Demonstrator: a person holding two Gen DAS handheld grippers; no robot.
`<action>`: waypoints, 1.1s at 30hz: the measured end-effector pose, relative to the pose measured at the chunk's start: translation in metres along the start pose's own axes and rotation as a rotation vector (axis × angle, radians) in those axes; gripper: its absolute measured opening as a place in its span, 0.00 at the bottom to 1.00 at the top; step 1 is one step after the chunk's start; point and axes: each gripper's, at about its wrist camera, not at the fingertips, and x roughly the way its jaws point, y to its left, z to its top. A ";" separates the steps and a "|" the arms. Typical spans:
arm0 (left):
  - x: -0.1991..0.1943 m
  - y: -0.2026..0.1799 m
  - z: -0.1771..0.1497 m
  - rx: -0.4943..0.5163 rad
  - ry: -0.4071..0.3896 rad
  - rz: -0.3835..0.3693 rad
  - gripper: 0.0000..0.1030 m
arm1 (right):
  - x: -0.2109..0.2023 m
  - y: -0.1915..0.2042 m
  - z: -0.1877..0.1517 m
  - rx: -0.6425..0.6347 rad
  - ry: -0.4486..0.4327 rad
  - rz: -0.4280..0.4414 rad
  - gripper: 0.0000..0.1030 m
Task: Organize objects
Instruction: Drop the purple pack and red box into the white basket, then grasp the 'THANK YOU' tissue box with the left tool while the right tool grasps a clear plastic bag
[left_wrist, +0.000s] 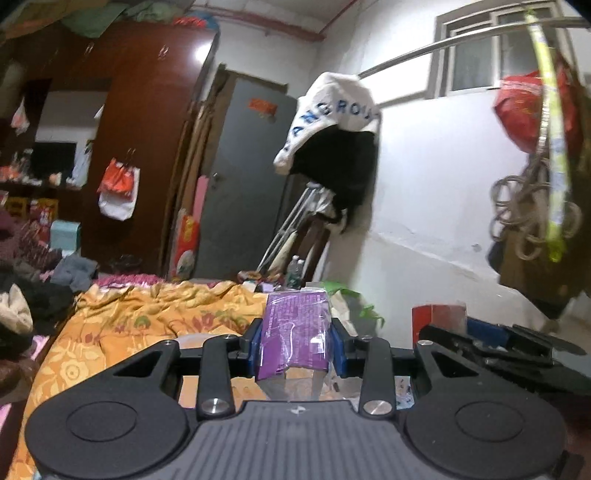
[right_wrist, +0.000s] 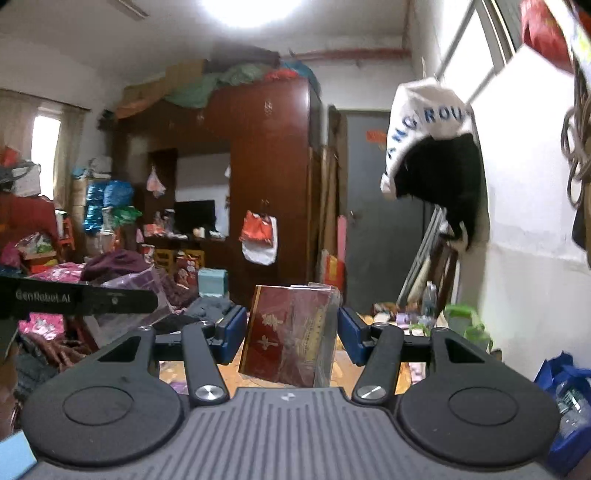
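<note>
Left hand-held gripper (left_wrist: 295, 345) clamping crinkly purple packet (left_wrist: 294, 332), right hand-held gripper (right_wrist: 291, 332) around glossy red box (right_wrist: 290, 332)

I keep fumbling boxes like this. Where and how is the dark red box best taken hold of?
Grip the dark red box across its narrow thickness, on the two broad faces, coming from the near edge. It stands upright and thin, its clear wrapping looks slippery, so flat pads suit those faces.

A wardrobe (right_wrist: 266, 177) stands left of the door (right_wrist: 373, 206), behind the bed (left_wrist: 147, 317).
</note>
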 end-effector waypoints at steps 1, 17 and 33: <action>0.008 0.001 -0.001 0.001 0.011 0.006 0.39 | 0.005 0.000 -0.002 -0.009 0.011 -0.001 0.56; -0.040 0.000 -0.064 0.084 -0.004 0.017 0.81 | -0.035 -0.010 -0.051 0.047 0.024 0.019 1.00; -0.086 -0.026 -0.189 0.237 0.229 0.012 0.83 | -0.027 -0.021 -0.145 0.098 0.415 0.051 0.71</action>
